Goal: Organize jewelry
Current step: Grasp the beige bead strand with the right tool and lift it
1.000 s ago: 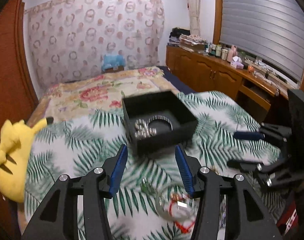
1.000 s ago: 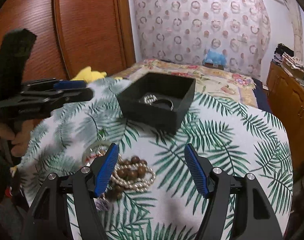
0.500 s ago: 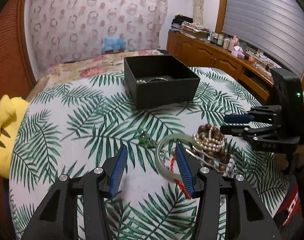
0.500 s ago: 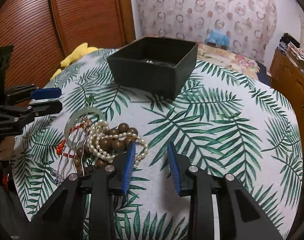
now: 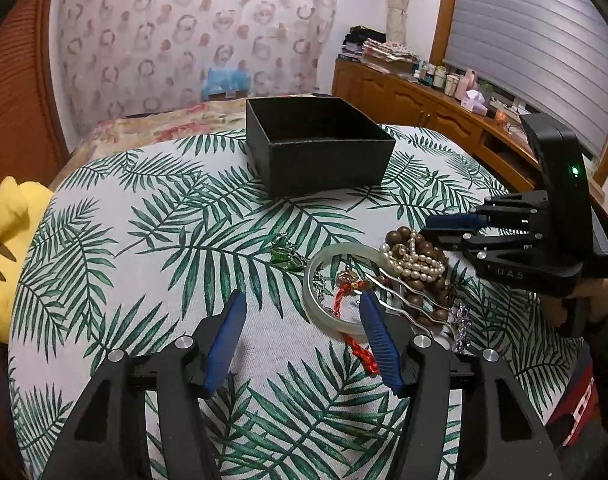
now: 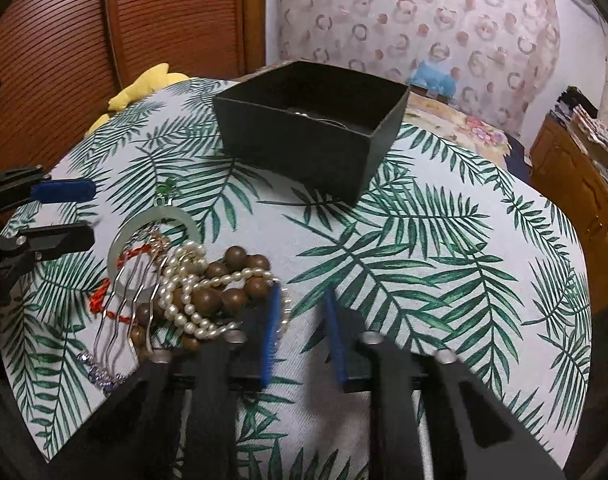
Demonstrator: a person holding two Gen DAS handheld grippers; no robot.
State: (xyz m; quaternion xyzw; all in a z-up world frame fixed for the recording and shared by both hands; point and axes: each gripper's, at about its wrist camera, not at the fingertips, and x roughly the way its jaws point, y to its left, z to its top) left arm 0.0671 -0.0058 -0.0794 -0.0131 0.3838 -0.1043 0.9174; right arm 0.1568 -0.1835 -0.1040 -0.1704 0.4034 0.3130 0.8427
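Note:
A black open box (image 5: 320,148) stands at the far side of the palm-print table; it also shows in the right wrist view (image 6: 310,128) with something shiny inside. A jewelry pile lies nearer: a pale green bangle (image 5: 336,288), a pearl strand (image 6: 188,284), brown wooden beads (image 6: 224,280), silver hair pins (image 6: 120,312), a red cord (image 5: 360,350) and a small green charm (image 5: 282,250). My left gripper (image 5: 300,336) is open and empty, low beside the bangle. My right gripper (image 6: 304,332) is half closed and empty, its left finger touching the beads.
A yellow plush toy (image 5: 4,248) lies off the table's left edge. A bed (image 5: 152,124) with a floral cover stands behind the box. A wooden sideboard (image 5: 424,104) with bottles runs along the right wall.
Both grippers have come down toward the table and the jewelry pile. My right gripper's jaws have narrowed from wide open; my left stays open.

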